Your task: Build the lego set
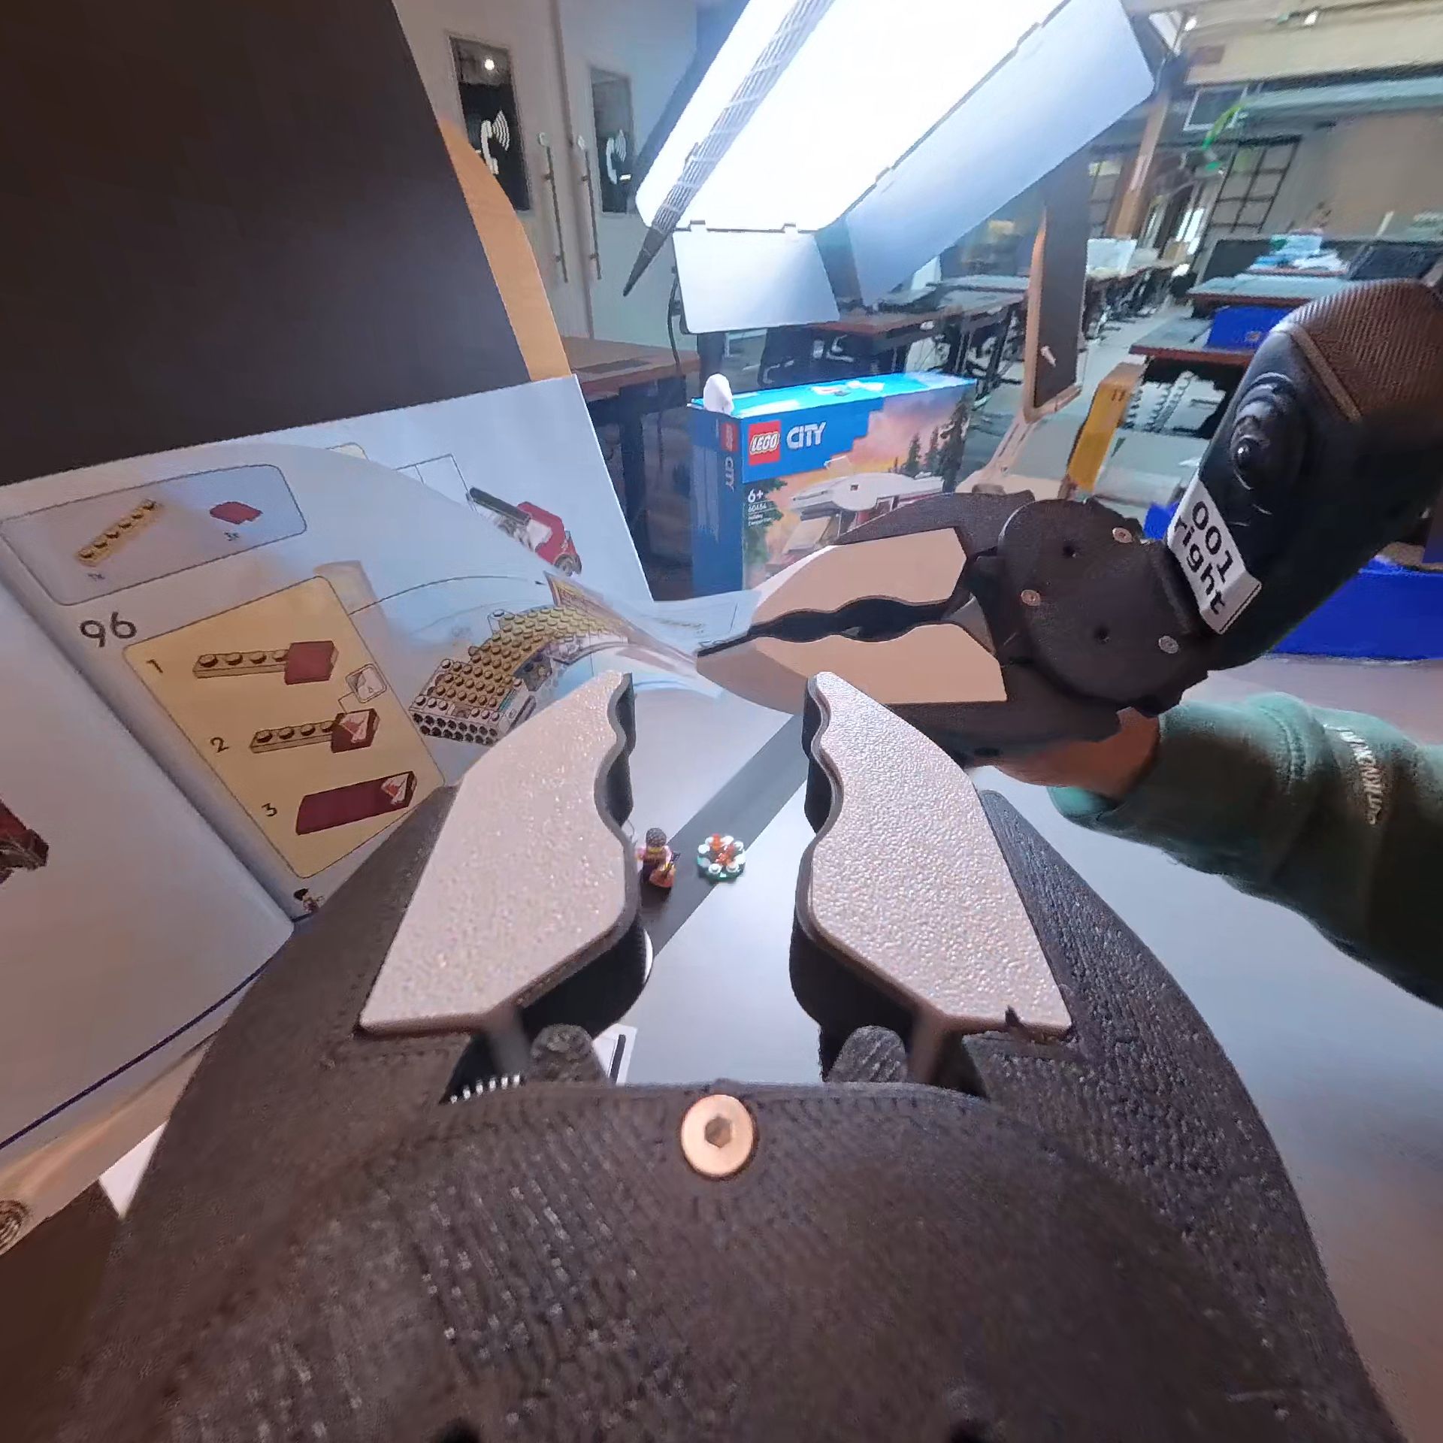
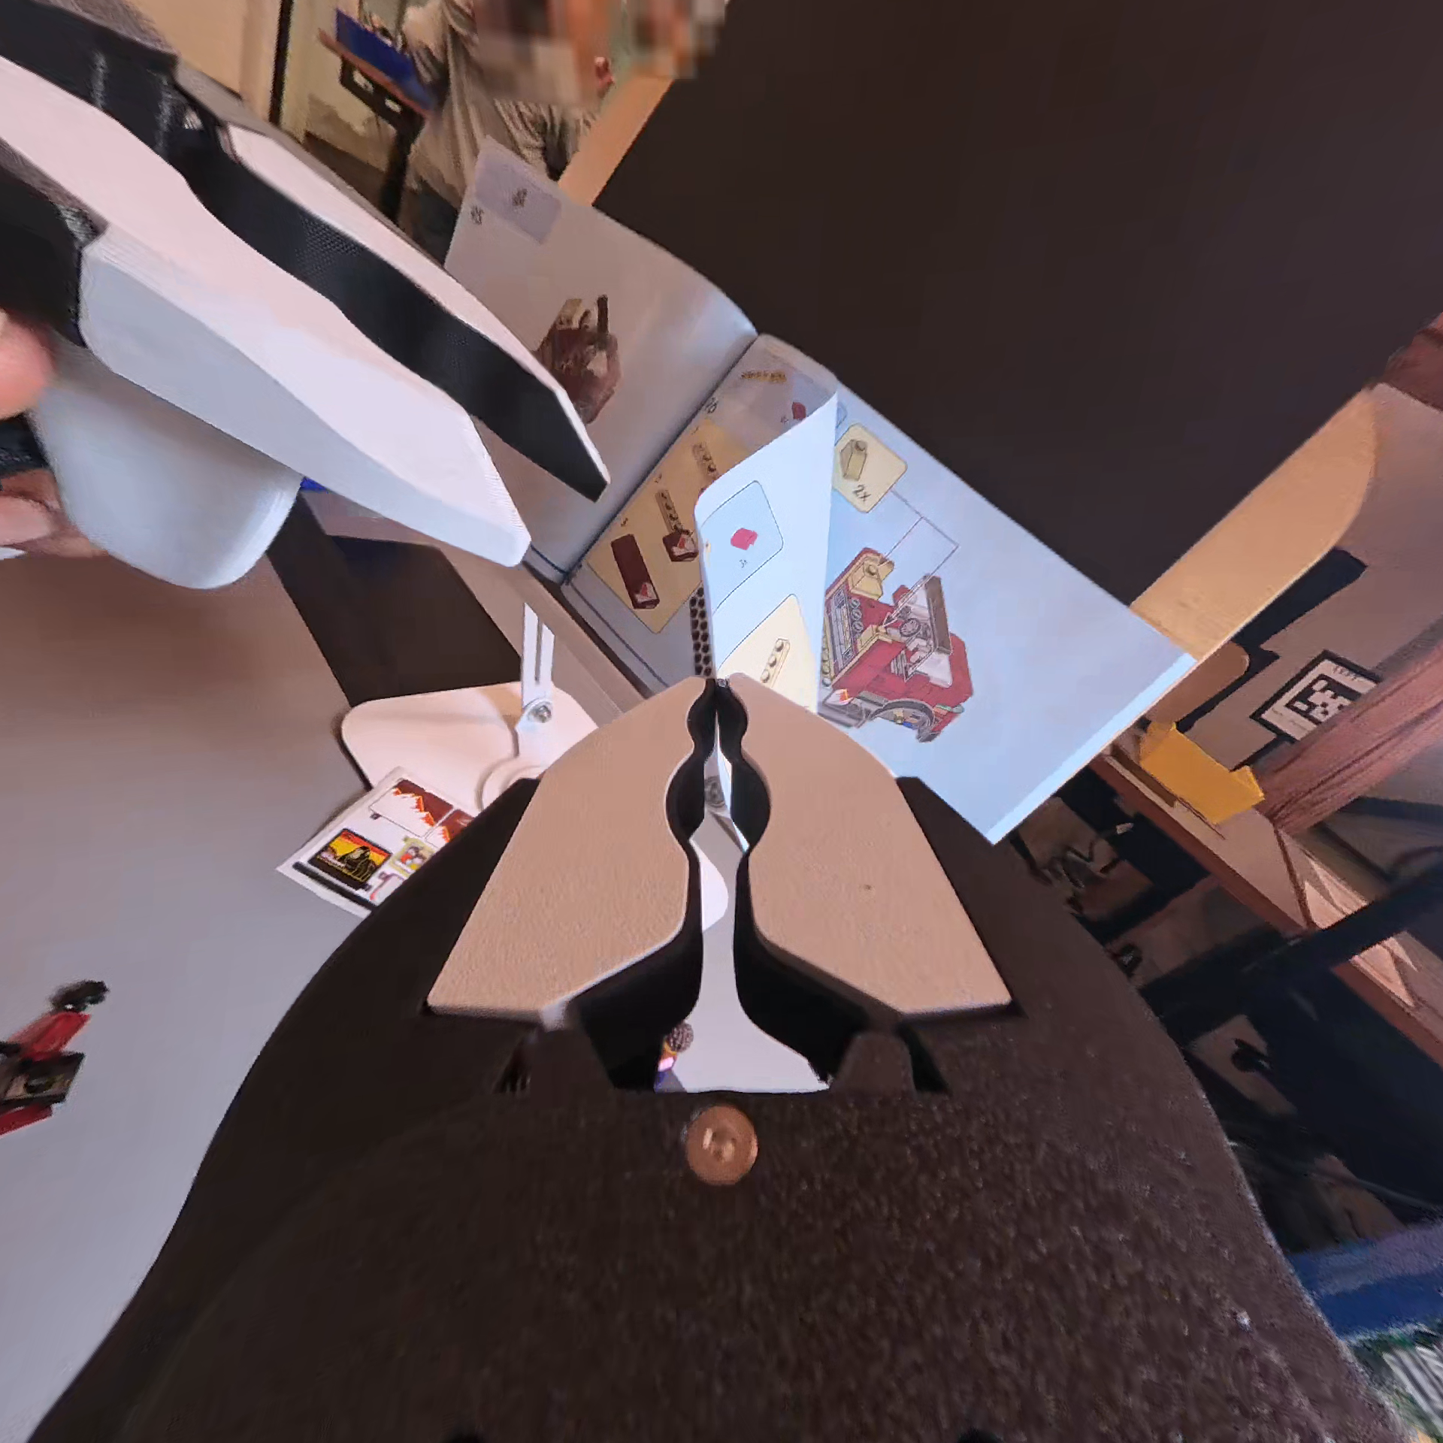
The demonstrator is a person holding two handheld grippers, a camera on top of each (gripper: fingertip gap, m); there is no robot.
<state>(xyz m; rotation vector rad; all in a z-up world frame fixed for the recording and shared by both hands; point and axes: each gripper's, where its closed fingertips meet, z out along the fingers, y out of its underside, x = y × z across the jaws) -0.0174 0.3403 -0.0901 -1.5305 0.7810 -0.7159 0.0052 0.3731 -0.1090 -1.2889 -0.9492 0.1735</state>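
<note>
Meanwhile right tongs (image 2: 717,687) pinch the printed booklet page (image 2: 769,562); left tongs (image 1: 718,695) gape.

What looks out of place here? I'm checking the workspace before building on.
Only the instruction booklet: one page stands up curled, pinched at its edge by the right gripper. The left gripper is open and empty.

A lit panel lamp (image 1: 859,101) hangs above rows of desks (image 1: 937,312).
</note>
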